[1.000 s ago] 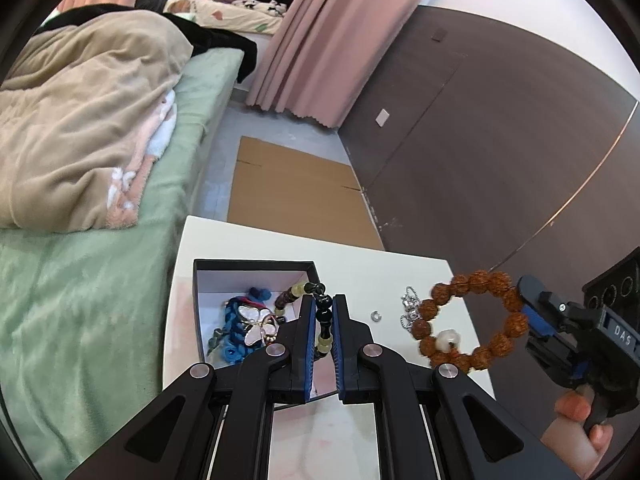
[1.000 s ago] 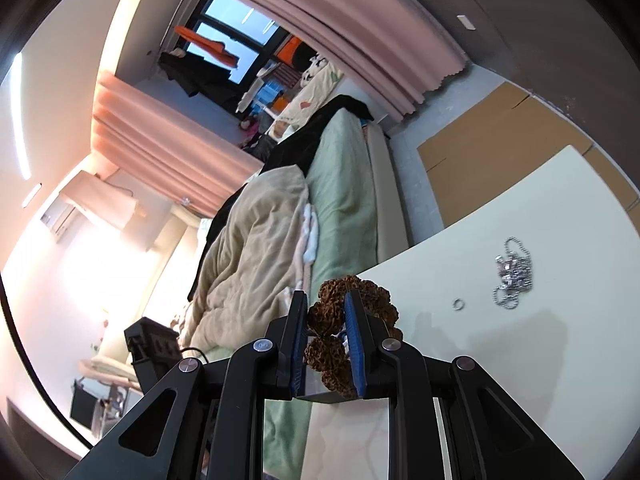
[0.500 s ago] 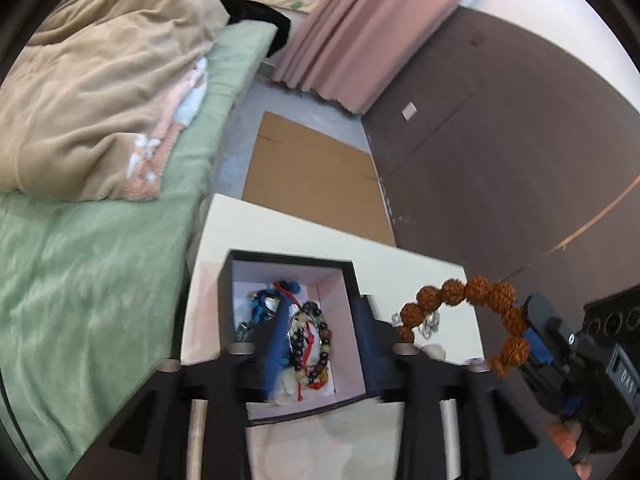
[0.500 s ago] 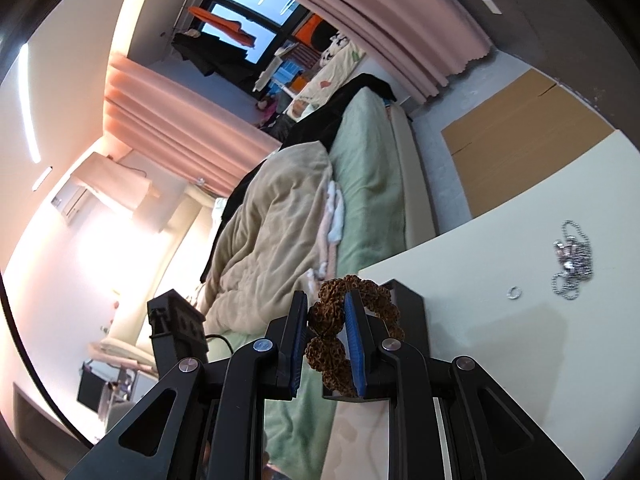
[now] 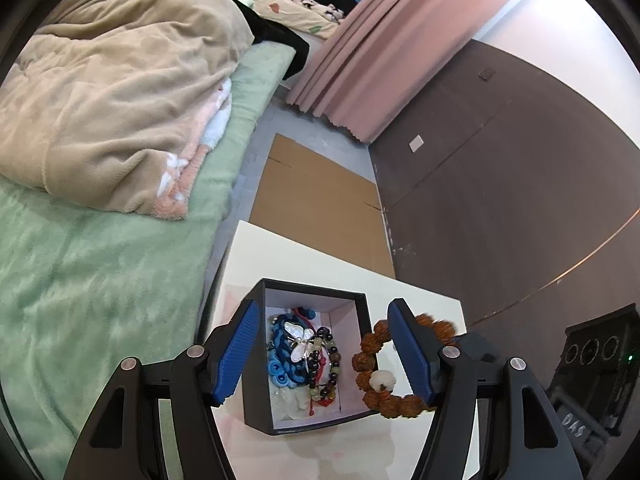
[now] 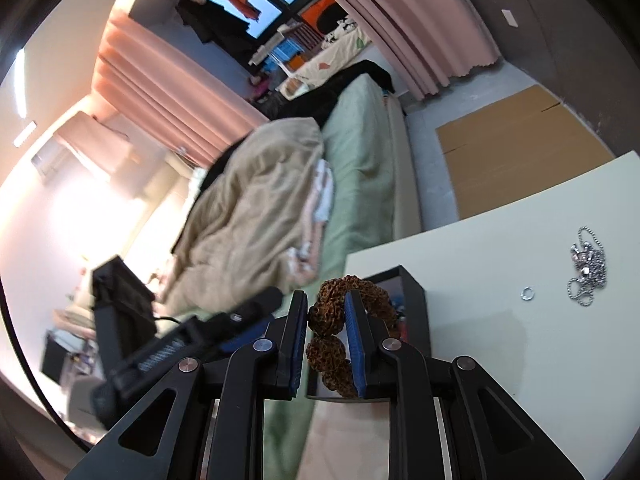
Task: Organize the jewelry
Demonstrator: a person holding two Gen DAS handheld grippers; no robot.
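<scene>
The white rectangular table (image 5: 332, 264) carries a black square gift box with a pale lining (image 5: 256, 364), open at the top and already holding a heap of jewellery: a blue knotted cord piece with a silver butterfly charm (image 5: 294, 344) and a string of dark and pale round beads (image 5: 326, 360). The left gripper (image 5: 322, 350) hovers over this box with its blue-padded jaws opening, and nothing is pinched between them.

The right gripper (image 6: 326, 336) is clenched on a bracelet of rough brown seed beads with one white bead (image 5: 380, 376), which hangs at the box's right wall, just outside the rim in the left wrist view.

To do this step well, the bracelet probably needs carrying sideways until it hangs fully over the opening, then lowering into the box before release, so the loop does not catch on the rim. The left gripper should likely draw clear first, since the two tools are crowded.

Still out on the table, well apart from the box, lie a tangled silver ball chain (image 6: 586, 276) and a small silver ring (image 6: 527, 293).

The only legible writing is "DAS", handwritten on the black gripper body (image 5: 576, 426).
</scene>
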